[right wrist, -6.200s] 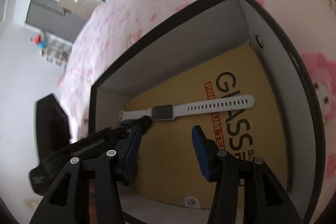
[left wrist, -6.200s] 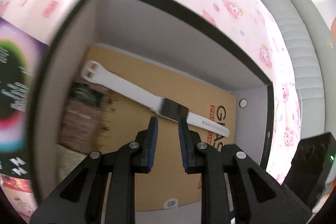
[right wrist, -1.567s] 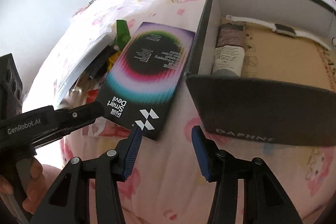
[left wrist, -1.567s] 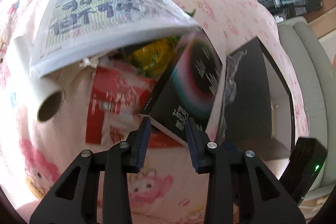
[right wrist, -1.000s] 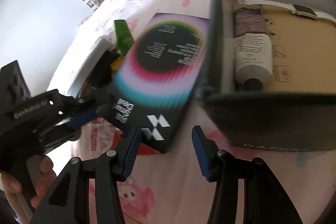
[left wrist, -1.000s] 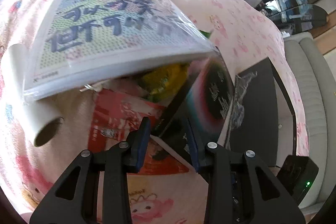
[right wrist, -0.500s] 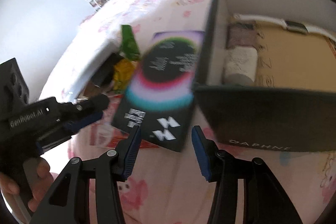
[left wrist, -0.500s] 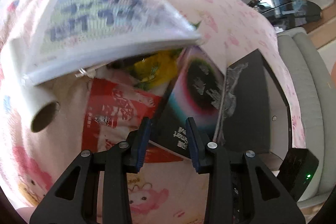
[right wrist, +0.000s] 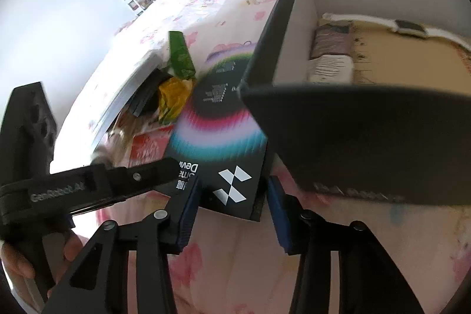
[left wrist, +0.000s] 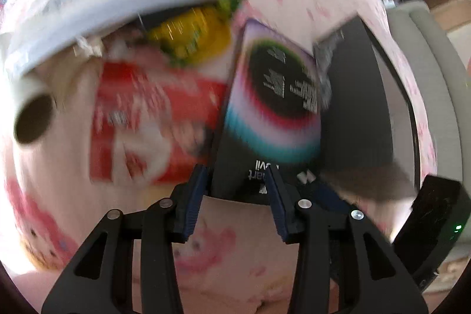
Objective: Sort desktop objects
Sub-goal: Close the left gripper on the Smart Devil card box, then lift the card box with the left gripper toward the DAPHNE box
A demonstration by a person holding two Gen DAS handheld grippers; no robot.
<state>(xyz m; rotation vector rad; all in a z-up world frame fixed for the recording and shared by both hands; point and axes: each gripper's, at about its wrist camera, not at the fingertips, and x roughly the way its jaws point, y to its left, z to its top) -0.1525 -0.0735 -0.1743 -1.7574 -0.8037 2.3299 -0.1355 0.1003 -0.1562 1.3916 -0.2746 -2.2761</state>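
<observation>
Black box: your flat black box (left wrist: 273, 108) with the bright ring lies on the pink sheet (right wrist: 235, 270), touching the big open box (right wrist: 368, 137).
Left claw (left wrist: 237, 193): open, its fingers around the box's near corner.
Right claw (right wrist: 232, 205): open, its fingers on both sides of the box's near edge.
Big open box: holds a white watch (right wrist: 406, 28).
Nearby: a red packet (left wrist: 141, 122) and a yellow packet (left wrist: 191, 34).
</observation>
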